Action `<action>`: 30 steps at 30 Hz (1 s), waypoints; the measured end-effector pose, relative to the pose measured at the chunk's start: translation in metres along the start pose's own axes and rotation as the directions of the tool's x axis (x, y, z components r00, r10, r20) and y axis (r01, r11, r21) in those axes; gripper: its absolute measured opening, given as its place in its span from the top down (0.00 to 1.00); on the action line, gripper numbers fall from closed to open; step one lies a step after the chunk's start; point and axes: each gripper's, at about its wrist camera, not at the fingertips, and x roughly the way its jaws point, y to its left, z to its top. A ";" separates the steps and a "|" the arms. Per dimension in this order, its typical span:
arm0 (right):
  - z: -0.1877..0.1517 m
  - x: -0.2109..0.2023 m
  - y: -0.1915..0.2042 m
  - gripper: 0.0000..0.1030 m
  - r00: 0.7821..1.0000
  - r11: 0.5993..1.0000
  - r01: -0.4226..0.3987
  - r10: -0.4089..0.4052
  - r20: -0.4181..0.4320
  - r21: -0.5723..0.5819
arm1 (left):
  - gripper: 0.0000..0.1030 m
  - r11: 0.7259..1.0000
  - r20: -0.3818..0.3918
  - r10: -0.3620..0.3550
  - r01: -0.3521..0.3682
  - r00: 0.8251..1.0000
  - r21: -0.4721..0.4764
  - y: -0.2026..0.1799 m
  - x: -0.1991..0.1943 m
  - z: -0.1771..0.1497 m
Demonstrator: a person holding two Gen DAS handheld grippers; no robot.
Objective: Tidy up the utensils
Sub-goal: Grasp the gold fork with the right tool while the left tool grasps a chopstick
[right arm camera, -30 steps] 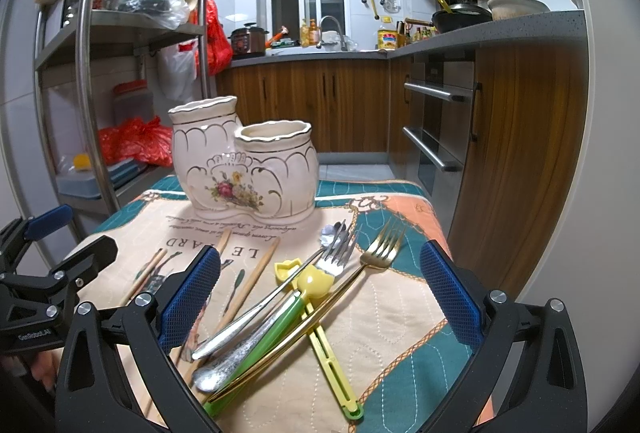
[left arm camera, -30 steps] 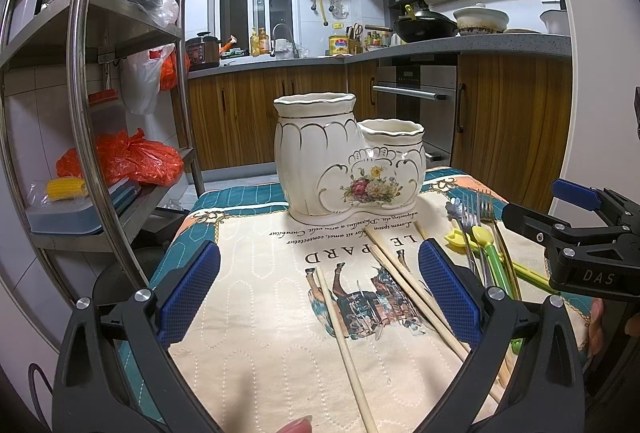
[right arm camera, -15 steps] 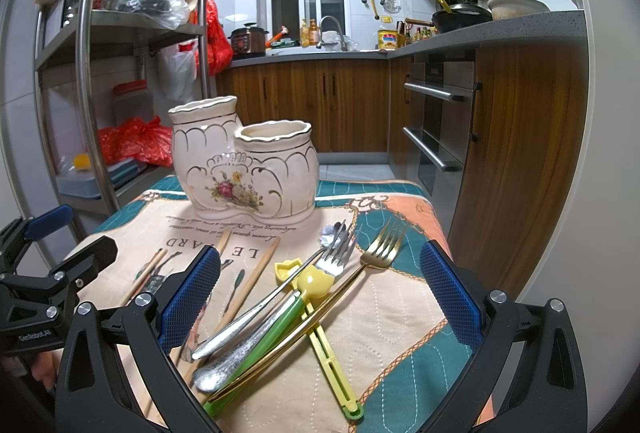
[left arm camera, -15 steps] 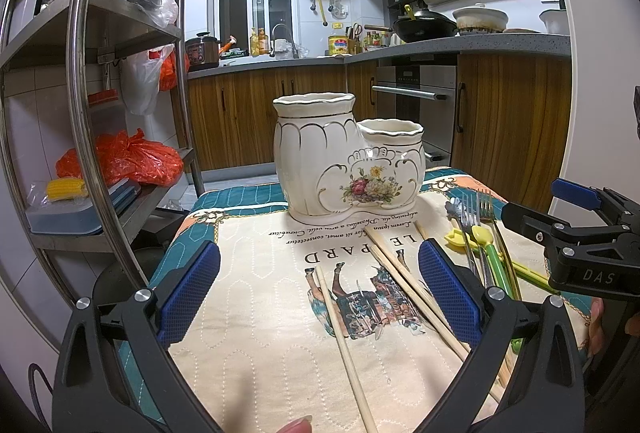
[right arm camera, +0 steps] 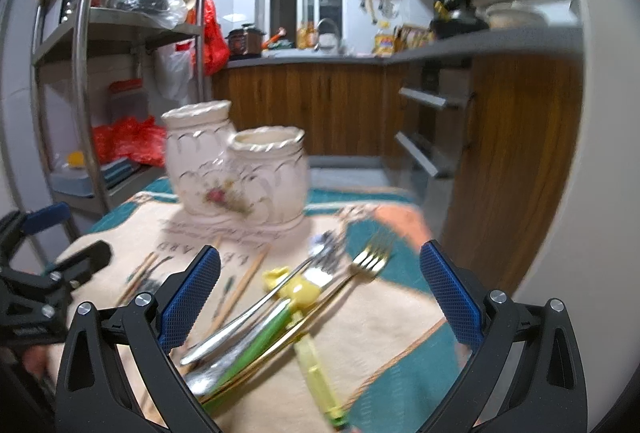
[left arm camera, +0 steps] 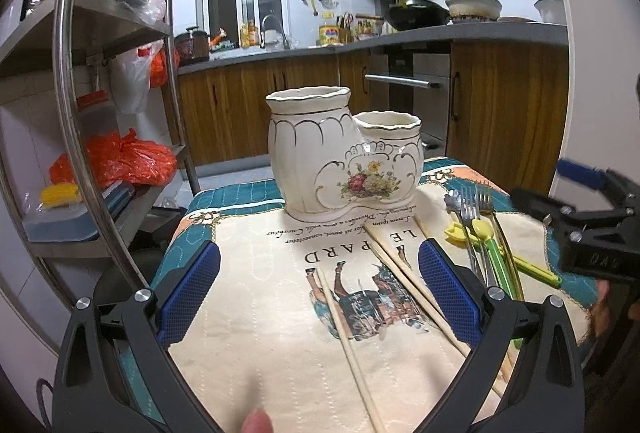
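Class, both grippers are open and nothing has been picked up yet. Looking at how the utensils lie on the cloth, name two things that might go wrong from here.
1. The gold fork, green-handled utensil and silver spoon lie crossed in a pile, so the right gripper may catch several or scatter them.
2. The chopsticks lie flat on the cloth, so the left gripper's fingers might slip or bunch the fabric.

Glossy ceramic holder (left arm camera: 344,153); quilted cloth mat (left arm camera: 256,297); wooden chopsticks (left arm camera: 348,345); shiny metal forks (left arm camera: 474,201).
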 end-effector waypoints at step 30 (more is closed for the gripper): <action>-0.001 0.073 -0.030 0.63 0.881 0.979 0.013 0.085 -0.465 0.204 | 0.35 0.998 -0.391 -0.053 0.063 0.919 0.014 0.001 0.041 -0.012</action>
